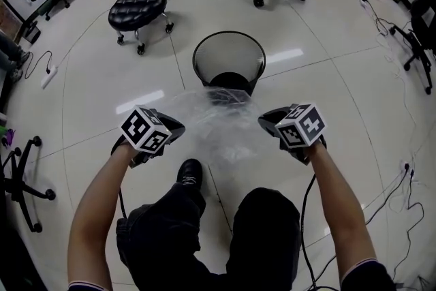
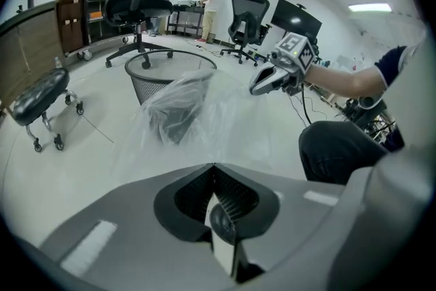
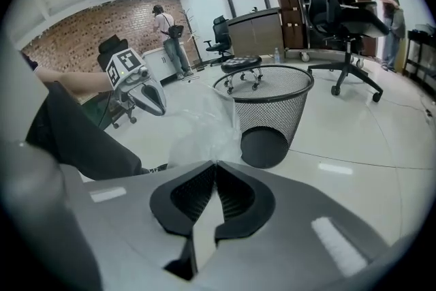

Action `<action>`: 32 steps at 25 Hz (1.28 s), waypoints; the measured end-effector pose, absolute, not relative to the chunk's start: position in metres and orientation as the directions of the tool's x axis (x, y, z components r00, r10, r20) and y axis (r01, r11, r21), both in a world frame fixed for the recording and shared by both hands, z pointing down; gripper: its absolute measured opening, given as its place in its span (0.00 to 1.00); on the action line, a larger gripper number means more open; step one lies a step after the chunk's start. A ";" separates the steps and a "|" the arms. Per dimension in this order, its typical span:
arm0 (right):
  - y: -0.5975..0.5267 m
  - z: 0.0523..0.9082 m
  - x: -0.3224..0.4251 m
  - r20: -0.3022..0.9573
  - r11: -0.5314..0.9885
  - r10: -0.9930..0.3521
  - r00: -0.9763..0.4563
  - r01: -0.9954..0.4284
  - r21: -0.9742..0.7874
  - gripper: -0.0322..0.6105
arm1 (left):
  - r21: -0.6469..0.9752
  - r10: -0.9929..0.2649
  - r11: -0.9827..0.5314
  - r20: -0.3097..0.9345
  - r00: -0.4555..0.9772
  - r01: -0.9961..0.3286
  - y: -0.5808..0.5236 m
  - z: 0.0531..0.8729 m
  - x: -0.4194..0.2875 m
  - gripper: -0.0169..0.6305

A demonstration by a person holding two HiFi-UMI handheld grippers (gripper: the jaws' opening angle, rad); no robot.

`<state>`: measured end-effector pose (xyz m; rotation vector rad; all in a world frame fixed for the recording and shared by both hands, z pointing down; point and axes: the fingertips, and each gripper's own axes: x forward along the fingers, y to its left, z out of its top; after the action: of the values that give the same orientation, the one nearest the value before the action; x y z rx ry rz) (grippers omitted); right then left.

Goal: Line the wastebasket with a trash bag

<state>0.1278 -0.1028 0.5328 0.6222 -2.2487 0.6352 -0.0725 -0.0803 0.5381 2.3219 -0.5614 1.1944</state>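
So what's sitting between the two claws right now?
The clear trash bag, stretched from left claw to right claw, in front of the wastebasket; the head view shows it.

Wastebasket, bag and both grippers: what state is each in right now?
Wastebasket, upright, empty, unlined.
Bag, outside the wastebasket, spread between the grippers.
Left gripper, shut on the bag.
Right gripper, shut on the bag.
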 end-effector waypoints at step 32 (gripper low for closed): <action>-0.197 0.492 0.178 0.627 0.619 -0.510 -0.588 -0.757 -0.207 0.06 | 0.142 -0.384 -0.824 0.572 0.725 -0.549 -0.224 0.452 -0.065 0.04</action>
<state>0.1777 -0.1971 0.4923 0.9959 -2.3241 0.6316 -0.0649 -0.2239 0.4524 2.6280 -0.7301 0.7742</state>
